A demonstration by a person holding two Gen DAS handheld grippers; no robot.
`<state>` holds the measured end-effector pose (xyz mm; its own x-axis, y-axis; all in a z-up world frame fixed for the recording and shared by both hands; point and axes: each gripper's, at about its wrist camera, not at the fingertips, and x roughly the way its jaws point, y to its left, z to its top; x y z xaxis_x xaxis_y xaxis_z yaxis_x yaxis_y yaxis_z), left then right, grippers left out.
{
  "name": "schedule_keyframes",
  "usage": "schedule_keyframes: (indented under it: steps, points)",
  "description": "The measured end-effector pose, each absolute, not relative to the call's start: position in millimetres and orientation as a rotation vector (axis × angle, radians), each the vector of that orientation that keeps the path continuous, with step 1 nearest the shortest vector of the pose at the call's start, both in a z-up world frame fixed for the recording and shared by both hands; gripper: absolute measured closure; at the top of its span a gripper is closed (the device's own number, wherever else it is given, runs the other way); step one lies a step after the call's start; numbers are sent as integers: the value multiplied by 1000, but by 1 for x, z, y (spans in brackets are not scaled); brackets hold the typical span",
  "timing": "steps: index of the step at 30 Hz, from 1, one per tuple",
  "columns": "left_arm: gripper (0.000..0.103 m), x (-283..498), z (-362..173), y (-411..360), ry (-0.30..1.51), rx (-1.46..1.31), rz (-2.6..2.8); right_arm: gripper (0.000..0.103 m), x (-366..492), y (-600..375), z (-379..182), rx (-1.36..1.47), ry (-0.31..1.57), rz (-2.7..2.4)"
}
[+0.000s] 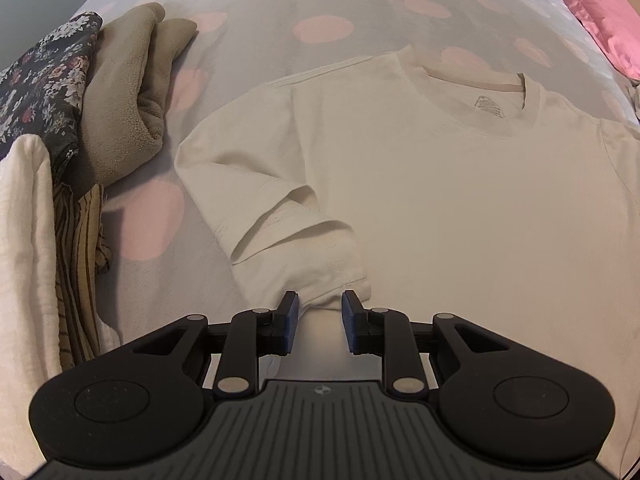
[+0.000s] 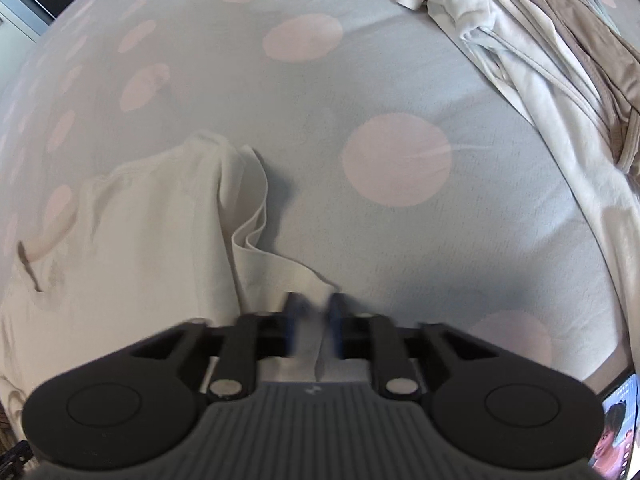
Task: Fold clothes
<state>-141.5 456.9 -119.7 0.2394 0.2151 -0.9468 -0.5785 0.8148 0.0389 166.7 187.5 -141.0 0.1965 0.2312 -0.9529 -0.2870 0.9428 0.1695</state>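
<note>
Shirt (image 1: 440, 184) sleeve between parted left gripper (image 1: 319, 308) jaws, right gripper (image 2: 313, 312) blurred, grip unclear.

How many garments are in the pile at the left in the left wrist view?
4 visible: a floral one at the far left, a tan fleece beside it, a white one nearest, and a striped one tucked against it. More may lie hidden underneath.

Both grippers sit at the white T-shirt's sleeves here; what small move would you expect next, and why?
Probably closing the left gripper on the left sleeve hem. Its pads stand apart with the cuff of the white T-shirt between them, while the right gripper, blurred, seems to have the other sleeve's fabric between its fingers. With both sleeves pinched, they could be folded inward over the flat body lying on the dotted bedspread.
</note>
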Motion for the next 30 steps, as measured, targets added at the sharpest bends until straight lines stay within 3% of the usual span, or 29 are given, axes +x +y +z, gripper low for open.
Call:
schedule_keyframes:
  steps: [9,15,17,30]
  points:
    - [81,-151,-115,457,1219,-359,579,100,144,130,-89,37,1239,344]
    - [81,-152,-111,451,1208,-358,582,98,122,101,-118,13,1338,385]
    - [81,-153,-110,449,1209,-355,584,89,121,97,-121,6,1326,380]
    - [81,-151,-120,453,1242,-348,594,86,163,121,-101,121,1179,441]
